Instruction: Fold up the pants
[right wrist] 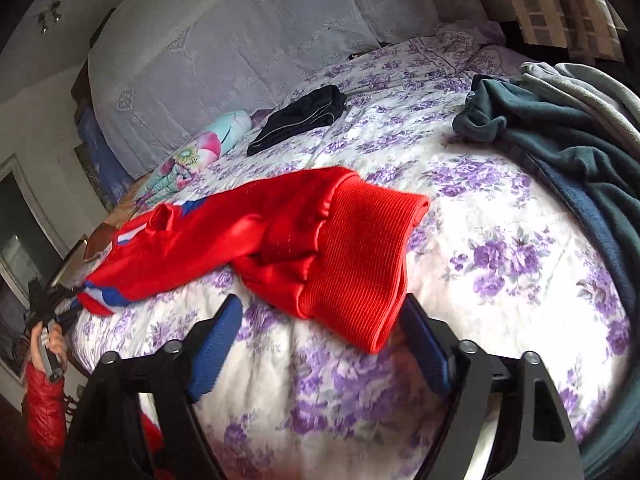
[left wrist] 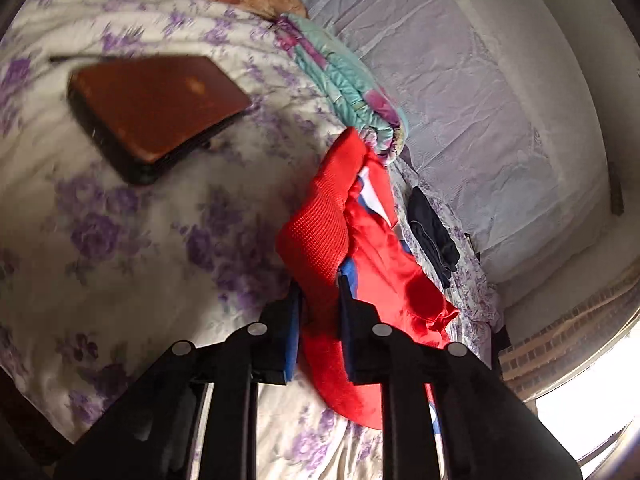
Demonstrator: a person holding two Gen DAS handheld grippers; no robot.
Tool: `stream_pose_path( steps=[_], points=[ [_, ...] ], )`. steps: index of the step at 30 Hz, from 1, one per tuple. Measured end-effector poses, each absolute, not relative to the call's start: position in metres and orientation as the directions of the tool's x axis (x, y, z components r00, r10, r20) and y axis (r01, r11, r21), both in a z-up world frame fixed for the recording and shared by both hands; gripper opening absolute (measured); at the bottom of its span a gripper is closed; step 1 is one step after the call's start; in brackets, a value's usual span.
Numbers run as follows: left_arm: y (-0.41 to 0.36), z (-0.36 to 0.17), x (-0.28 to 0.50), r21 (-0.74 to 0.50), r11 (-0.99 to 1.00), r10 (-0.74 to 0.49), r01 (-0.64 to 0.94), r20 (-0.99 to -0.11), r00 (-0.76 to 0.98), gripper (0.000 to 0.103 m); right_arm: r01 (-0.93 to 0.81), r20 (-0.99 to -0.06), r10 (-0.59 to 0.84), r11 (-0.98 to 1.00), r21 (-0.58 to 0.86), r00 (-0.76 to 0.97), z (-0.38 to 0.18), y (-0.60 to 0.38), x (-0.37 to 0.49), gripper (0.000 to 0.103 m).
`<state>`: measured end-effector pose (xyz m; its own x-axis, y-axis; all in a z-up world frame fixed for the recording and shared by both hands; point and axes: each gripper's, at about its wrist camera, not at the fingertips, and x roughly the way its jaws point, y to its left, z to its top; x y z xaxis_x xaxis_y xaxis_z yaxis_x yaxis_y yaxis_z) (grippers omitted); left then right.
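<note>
Looking along the left gripper (left wrist: 318, 300), its jaws pinched a fold of the red pants (left wrist: 360, 248) lifted over the floral bedspread (left wrist: 140, 240), while in the right wrist view the right gripper (right wrist: 320, 320) stood spread, pads off the cloth, the ribbed cuff (right wrist: 360, 256) lying between its fingers.

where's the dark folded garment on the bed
In the right wrist view the dark garment lies far back on the floral bed, beyond the red pants, beside the pastel bundle.
</note>
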<state>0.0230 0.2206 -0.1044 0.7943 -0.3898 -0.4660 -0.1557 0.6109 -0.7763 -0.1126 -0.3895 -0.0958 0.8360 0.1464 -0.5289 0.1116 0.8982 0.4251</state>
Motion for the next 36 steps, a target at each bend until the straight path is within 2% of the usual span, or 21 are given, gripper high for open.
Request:
stream_pose_path(
  steps=[1,2,4,8,12,14,15,16,18,20,21,22,23,24,27,30,36],
  points=[
    [0.222,-0.109,0.022,-0.786,0.598,-0.395,-0.16,-0.462,0.794,0.016,0.109,-0.526,0.174,0.879,0.464,0.833,-0.097,-0.397,-0.108,0.025],
    [0.222,-0.109,0.021,-0.785,0.6,-0.393,-0.156,-0.459,0.796,0.016,0.103,-0.517,0.209,0.854,0.511,0.83,-0.099,-0.405,-0.105,0.007],
    [0.219,-0.101,0.021,-0.766,0.627,-0.384,-0.141,-0.462,0.8,0.016,0.114,-0.498,0.221,0.822,0.558,0.839,-0.096,-0.417,-0.108,0.007],
    [0.22,-0.081,0.018,-0.783,0.617,-0.422,-0.086,-0.42,0.803,0.016,0.115,-0.462,0.18,0.833,0.541,0.868,-0.068,-0.434,-0.132,0.006],
    [0.223,-0.081,0.019,-0.795,0.601,-0.453,-0.087,-0.428,0.782,0.016,0.208,-0.519,0.103,0.837,0.507,0.849,-0.067,-0.463,-0.146,0.006],
    [0.224,-0.089,0.02,-0.811,0.577,-0.477,-0.096,-0.431,0.766,0.016,0.238,-0.564,0.128,0.814,0.53,0.816,-0.083,-0.474,-0.143,0.007],
    [0.223,-0.093,0.021,-0.805,0.583,-0.474,-0.11,-0.446,0.759,0.016,0.254,-0.623,0.132,0.833,0.491,0.771,-0.092,-0.472,-0.137,0.008],
    [0.223,-0.096,0.023,-0.789,0.6,-0.46,-0.129,-0.473,0.751,0.017,0.288,-0.669,0.075,0.864,0.414,0.739,-0.099,-0.467,-0.133,0.016],
    [0.225,-0.105,0.026,-0.773,0.611,-0.448,-0.171,-0.517,0.729,0.021,0.308,-0.661,-0.005,0.887,0.343,0.751,-0.098,-0.458,-0.138,0.025],
    [0.227,-0.105,0.024,-0.774,0.61,-0.452,-0.168,-0.514,0.729,0.024,0.338,-0.635,-0.071,0.889,0.309,0.769,-0.086,-0.453,-0.144,0.051],
    [0.227,-0.1,0.021,-0.757,0.631,-0.43,-0.171,-0.524,0.735,0.03,0.363,-0.609,-0.137,0.894,0.264,0.781,-0.077,-0.448,-0.148,0.054],
    [0.228,-0.093,0.016,-0.725,0.665,-0.382,-0.182,-0.539,0.751,0.043,0.382,-0.588,-0.193,0.899,0.215,0.786,-0.068,-0.445,-0.15,0.054],
    [0.229,-0.085,0.009,-0.685,0.701,-0.321,-0.196,-0.55,0.771,0.051,0.383,-0.57,-0.216,0.904,0.191,0.793,-0.061,-0.446,-0.15,0.054],
    [0.23,-0.076,0.002,-0.649,0.731,-0.262,-0.209,-0.55,0.793,0.062,0.361,-0.553,-0.195,0.909,0.208,0.81,-0.054,-0.446,-0.149,0.054],
    [0.234,-0.059,-0.005,-0.598,0.771,-0.184,-0.218,-0.537,0.823,0.065,0.193,-0.527,0.061,0.89,0.413,0.848,-0.046,-0.45,-0.119,0.054],
    [0.23,-0.051,0.008,-0.645,0.744,-0.239,-0.174,-0.501,0.832,0.065,0.113,-0.519,0.256,0.809,0.577,0.815,-0.057,-0.446,-0.063,0.054],
    [0.187,-0.034,0.056,-0.637,0.77,-0.359,-0.038,-0.481,0.8,0.066,0.216,-0.6,0.387,0.686,0.695,0.7,-0.097,-0.442,0.027,0.055]
  ],
)
